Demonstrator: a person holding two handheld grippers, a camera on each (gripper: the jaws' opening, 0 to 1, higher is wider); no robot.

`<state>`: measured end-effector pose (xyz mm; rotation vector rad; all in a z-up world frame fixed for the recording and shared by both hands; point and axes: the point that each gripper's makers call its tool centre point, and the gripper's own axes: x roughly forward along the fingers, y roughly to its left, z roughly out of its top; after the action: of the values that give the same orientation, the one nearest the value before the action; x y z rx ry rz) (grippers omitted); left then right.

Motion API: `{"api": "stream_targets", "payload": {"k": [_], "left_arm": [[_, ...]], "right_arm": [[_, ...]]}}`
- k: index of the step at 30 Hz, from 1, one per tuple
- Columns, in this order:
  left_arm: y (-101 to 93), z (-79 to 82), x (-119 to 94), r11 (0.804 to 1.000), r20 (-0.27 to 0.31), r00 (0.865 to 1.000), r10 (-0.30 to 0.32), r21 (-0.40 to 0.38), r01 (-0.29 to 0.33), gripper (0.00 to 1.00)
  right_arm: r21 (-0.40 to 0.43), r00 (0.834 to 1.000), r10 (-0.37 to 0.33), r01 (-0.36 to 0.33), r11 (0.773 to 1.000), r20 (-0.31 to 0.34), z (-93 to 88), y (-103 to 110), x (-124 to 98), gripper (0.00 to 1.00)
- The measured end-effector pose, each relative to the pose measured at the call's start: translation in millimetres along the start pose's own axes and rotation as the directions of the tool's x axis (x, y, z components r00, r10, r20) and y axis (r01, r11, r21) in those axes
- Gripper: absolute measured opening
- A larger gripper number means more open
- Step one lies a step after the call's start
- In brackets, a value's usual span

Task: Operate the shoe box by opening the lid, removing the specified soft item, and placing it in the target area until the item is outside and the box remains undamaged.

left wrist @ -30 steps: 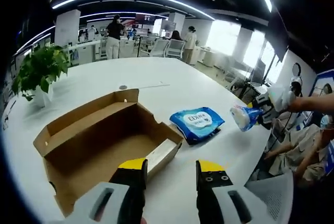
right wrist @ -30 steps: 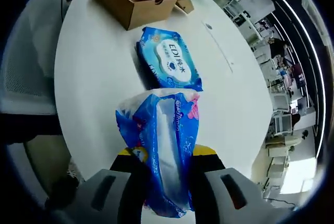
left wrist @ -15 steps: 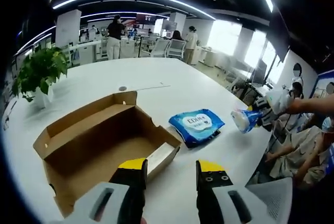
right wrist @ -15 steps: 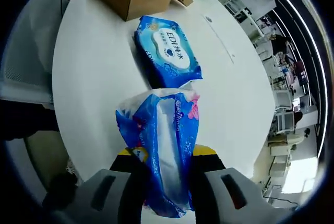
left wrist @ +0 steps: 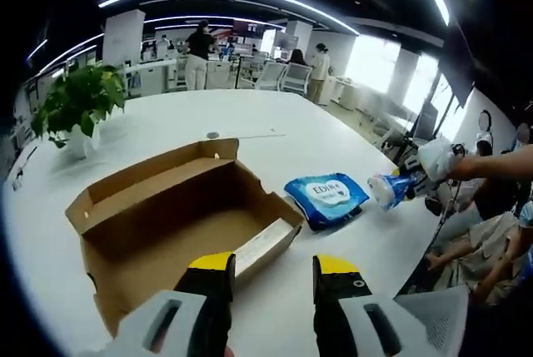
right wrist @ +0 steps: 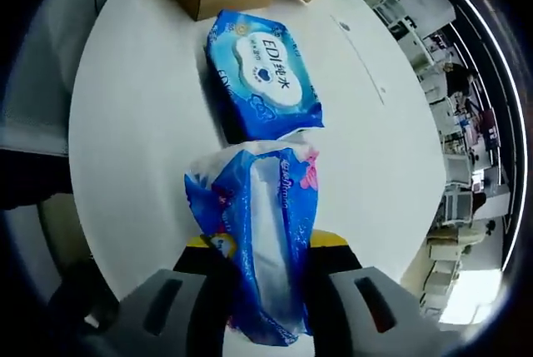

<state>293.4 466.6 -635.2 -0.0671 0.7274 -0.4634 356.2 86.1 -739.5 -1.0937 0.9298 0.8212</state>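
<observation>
The shoe box point(left wrist: 179, 224) sits open on the white tabletop point(left wrist: 275, 136), its lid folded back. My right claw point(right wrist: 260, 245) pinches a soft blue tissue pack point(right wrist: 266, 224) above the tabletop, just short of the blue wet-wipes pack point(right wrist: 262, 74). My left claw point(left wrist: 273, 267) hangs parted, gripping nothing, over the box's near edge.

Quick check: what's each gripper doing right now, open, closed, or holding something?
Left gripper: open, nothing between its fingers.
Right gripper: closed on the blue tissue pack.
</observation>
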Motion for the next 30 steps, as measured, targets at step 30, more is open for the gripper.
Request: {"api": "stream_targets", "payload": {"k": [30], "left_arm": [[29.2,-3.5,-6.6,0.997,-0.007,0.998,0.067,-0.047,-0.067,0.38]], "right_arm": [[-0.086,0.998,0.054,-0.057,0.995,-0.041,3.1,-31.6,40.6,0.34]]}}
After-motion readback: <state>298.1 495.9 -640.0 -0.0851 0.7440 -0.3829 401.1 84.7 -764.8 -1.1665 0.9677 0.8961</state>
